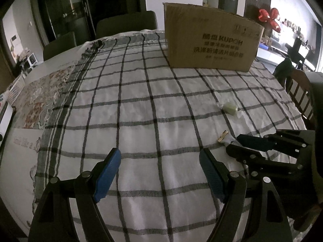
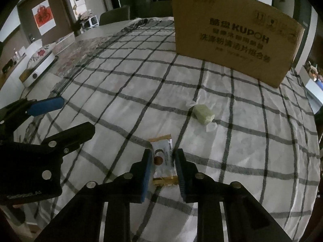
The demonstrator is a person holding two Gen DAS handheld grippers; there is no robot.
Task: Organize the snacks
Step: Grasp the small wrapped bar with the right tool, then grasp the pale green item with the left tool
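A small white snack packet (image 2: 163, 161) with gold ends lies on the checked tablecloth (image 2: 125, 92). My right gripper (image 2: 163, 154) is shut on it, one blue pad against each long side. The left wrist view shows that gripper (image 1: 234, 142) low at the right, with the packet's gold end (image 1: 223, 136) sticking out past its tips. A green candy in a clear twisted wrapper (image 2: 202, 114) (image 1: 229, 108) lies just beyond it. My left gripper (image 1: 159, 153) (image 2: 66, 117) hangs open over bare cloth to the left, holding nothing. A brown cardboard box (image 2: 232, 40) (image 1: 212, 40) stands at the far side.
A floral cloth (image 1: 40, 100) covers the table's left part, beside a white appliance (image 2: 38, 68) and a white basket (image 2: 64, 42). Dark chairs (image 1: 127, 24) stand behind the table. A wooden chair (image 1: 300, 92) is at the right edge.
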